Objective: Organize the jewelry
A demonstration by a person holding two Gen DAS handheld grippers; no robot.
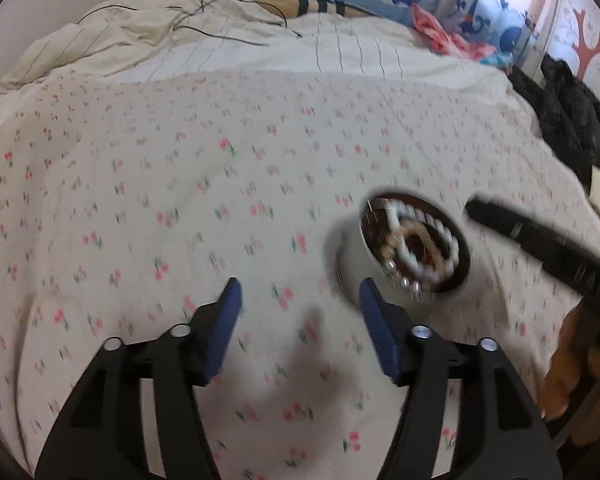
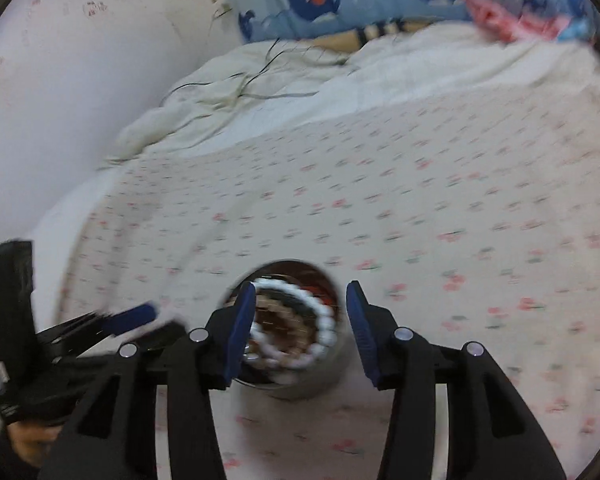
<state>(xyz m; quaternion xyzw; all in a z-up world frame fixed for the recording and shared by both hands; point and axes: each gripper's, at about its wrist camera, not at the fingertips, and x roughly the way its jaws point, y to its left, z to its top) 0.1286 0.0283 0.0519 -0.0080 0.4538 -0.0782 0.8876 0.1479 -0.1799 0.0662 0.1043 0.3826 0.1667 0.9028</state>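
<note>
A round tin (image 2: 300, 376) full of jewelry is sitting on the flowered bedsheet (image 1: 180, 200), with a white bead bracelet (image 2: 324, 320) coiled on top of darker pieces. The right hand-held gripper (image 2: 302, 328) is hanging directly over the tin, its blue pads spread and pinching nothing. The left hand-held gripper (image 1: 300, 308) is spread too, and empty, hovering over bare sheet just left of the tin, its right pad close to the tin's wall. Both views are blurred, so the smaller pieces cannot be told apart.

The step in hand looks like picking one piece out. To do it well, the right gripper should be lowering straight onto a single strand of the white bracelet, closing gently across the beads, while the left is steadying the tin's wall so the soft bedding does not tip it.
</note>
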